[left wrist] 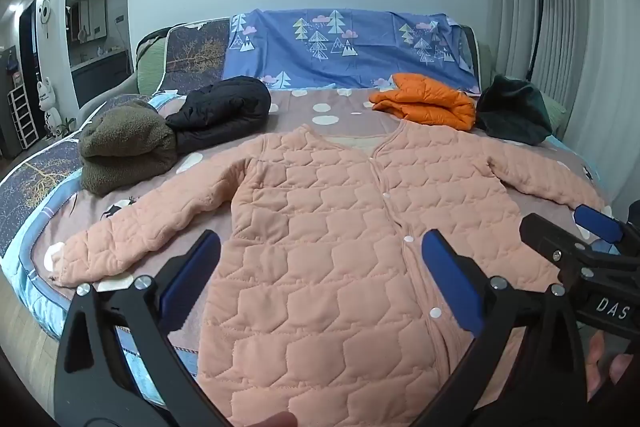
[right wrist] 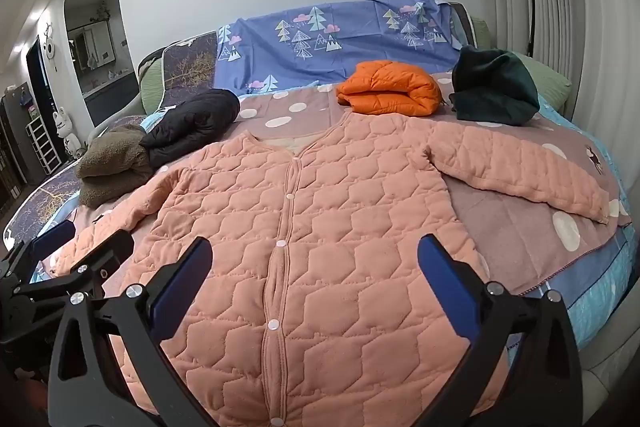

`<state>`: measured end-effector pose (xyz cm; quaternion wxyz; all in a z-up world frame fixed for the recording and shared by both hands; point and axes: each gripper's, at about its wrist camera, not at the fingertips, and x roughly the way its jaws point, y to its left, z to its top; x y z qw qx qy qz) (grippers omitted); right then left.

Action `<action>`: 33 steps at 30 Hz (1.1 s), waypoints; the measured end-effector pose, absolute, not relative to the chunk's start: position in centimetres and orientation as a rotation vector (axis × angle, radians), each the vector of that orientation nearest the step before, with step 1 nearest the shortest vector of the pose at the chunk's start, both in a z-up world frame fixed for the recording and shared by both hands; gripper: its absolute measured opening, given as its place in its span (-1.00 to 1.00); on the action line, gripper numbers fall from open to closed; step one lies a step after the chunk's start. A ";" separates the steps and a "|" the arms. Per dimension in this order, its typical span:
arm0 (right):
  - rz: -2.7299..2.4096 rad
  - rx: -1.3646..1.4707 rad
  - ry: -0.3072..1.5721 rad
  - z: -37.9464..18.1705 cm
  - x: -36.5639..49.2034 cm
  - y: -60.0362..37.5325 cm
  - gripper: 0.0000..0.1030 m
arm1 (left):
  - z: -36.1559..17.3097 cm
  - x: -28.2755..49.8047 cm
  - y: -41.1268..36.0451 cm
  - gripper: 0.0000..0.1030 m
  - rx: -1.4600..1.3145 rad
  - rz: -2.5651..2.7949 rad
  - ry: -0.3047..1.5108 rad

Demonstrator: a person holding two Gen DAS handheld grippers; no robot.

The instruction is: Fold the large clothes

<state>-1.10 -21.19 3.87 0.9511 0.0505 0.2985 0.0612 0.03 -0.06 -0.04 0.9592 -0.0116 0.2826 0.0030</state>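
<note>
1. The quilted jacket (right wrist: 340, 227) is coloured peach-pink, stitched in a hexagon pattern, with white snap buttons (right wrist: 273, 324) down the front.
2. The bedspread (right wrist: 520, 247) is coloured dusty mauve and dotted with large white spots.
3. The sheet (left wrist: 360, 47) over the headboard is coloured blue and printed with white-outlined trees, mountains and pink clouds.
4. The puffer jacket (right wrist: 390, 89) is coloured bright orange.
5. The black jacket (left wrist: 224, 111) is seen beside an olive-brown fleece (left wrist: 128, 147).
6. The folded garment (right wrist: 494, 91) at the far right is coloured dark green.
7. The left gripper (left wrist: 320, 275) and the right gripper (right wrist: 314, 275) are coloured black, with blue pads.
</note>
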 end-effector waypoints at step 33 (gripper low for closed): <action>0.115 0.123 0.561 4.4 -1.9 -22.2 0.97 | 0.0 -1.0 -0.2 0.96 0.006 -0.072 0.492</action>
